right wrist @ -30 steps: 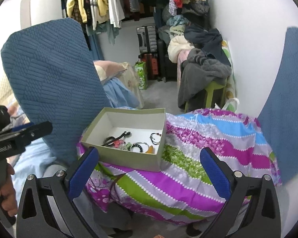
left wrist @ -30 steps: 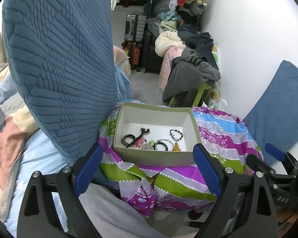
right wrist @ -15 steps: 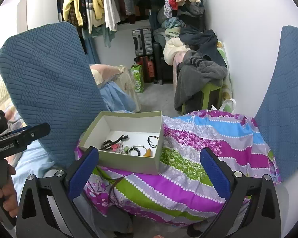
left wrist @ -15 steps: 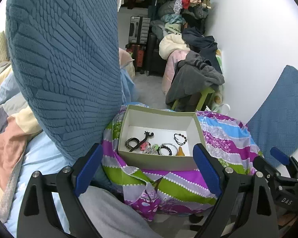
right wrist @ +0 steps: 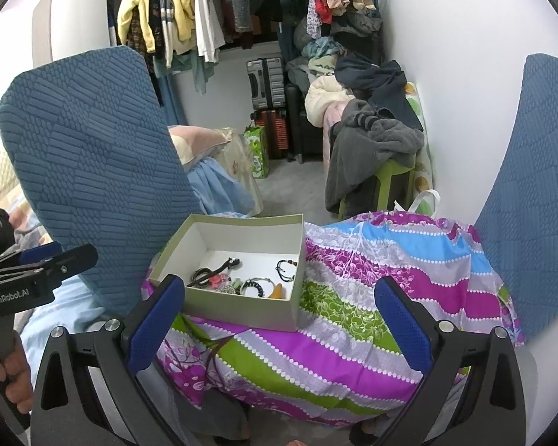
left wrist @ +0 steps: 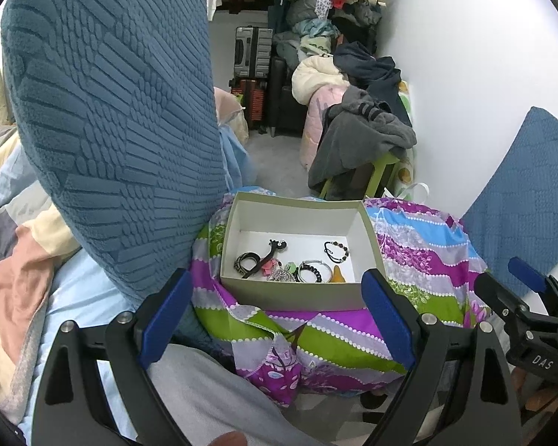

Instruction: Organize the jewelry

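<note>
An open pale green box (left wrist: 290, 293) (right wrist: 241, 312) rests on a table draped in a purple, green and blue cloth (left wrist: 420, 252) (right wrist: 372, 282). Inside lie several pieces of jewelry: a black bracelet with a clip (left wrist: 253, 260) (right wrist: 206, 274), a beaded bracelet (left wrist: 336, 251) (right wrist: 286, 269), a silver bangle with dark beads (left wrist: 312, 269) (right wrist: 255, 285) and an orange piece (left wrist: 337, 274) (right wrist: 276, 291). My left gripper (left wrist: 275, 312) is open, hovering before the box's near wall. My right gripper (right wrist: 279, 319) is open too, in front of the box's near right corner. Neither holds anything.
A big blue textured cushion (left wrist: 115, 119) (right wrist: 89, 171) stands left of the box; another (right wrist: 535, 200) leans on the white wall at right. Behind are a green stool heaped with clothes (right wrist: 372, 141), suitcases (right wrist: 268, 85) and a hanging rack. A hand (right wrist: 7, 375) holds the left gripper's handle.
Both cameras have drawn back and risen slightly, so the box sits lower and smaller in view. Both grippers stay open and the jewelry has not moved.
</note>
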`<state>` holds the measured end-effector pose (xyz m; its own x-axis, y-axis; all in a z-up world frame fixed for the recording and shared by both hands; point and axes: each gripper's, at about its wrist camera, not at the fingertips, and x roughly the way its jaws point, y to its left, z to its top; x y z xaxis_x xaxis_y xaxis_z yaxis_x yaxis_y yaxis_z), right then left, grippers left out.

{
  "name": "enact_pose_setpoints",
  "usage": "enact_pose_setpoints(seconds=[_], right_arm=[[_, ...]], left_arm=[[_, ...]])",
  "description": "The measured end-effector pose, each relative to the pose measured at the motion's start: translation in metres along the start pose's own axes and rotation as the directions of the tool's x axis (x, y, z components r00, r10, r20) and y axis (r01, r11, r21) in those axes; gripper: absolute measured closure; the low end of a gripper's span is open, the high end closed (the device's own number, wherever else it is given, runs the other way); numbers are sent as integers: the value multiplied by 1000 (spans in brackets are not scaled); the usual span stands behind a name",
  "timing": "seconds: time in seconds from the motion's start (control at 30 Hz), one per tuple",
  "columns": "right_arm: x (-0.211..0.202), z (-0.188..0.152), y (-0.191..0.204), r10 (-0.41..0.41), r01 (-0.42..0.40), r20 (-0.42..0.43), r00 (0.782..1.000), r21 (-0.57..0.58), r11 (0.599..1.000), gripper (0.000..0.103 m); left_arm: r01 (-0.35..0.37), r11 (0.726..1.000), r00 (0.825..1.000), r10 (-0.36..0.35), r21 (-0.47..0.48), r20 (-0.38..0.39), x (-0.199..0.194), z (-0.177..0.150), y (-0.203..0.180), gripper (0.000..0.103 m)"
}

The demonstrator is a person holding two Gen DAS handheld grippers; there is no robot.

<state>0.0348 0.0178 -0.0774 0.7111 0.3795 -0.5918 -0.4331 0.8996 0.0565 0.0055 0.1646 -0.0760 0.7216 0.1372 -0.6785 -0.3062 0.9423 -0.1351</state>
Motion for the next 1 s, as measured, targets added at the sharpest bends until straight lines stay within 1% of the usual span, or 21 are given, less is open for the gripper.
enact_pose_setpoints(seconds=[0.3, 0.43, 0.53, 0.8, 0.83, 0.87, 0.9, 1.0], right_arm=[[1, -3, -2, -16, 16, -1, 1000, -18, 1000, 0], [2, -4, -3, -21, 21, -8, 1000, -20, 1000, 0], [2, -4, -4, -18, 18, -5, 1000, -17, 1000, 0], [3, -4, -5, -26, 26, -6, 1000, -19, 999, 0], [2, -4, -5, -25, 25, -5, 1000, -19, 999, 0], [3, -4, -5, -25, 25, -4, 1000, -20, 1000, 0], [3, -4, -5, -26, 26, -3, 1000, -20, 999, 0], [2, -4, -4, -27, 27, -4, 1000, -20, 999, 0]], left_arm=[[17, 1000, 1000, -17, 11, 11, -2, -1, -4, 11], [9, 1000, 1000, -9, 17, 18, -4, -1, -5, 11], [6, 1000, 999, -6, 19, 41, -7, -2, -5, 11], [-6, 1000, 999, 5, 26, 38, -9, -1, -6, 11], [-7, 1000, 999, 6, 27, 38, -9, -1, -6, 9], [-9, 1000, 999, 8, 27, 37, -9, -1, -7, 2], [-9, 1000, 999, 8, 27, 41, -10, -1, -7, 0], [-9, 1000, 998, 8, 28, 54, -14, -1, -8, 1]])
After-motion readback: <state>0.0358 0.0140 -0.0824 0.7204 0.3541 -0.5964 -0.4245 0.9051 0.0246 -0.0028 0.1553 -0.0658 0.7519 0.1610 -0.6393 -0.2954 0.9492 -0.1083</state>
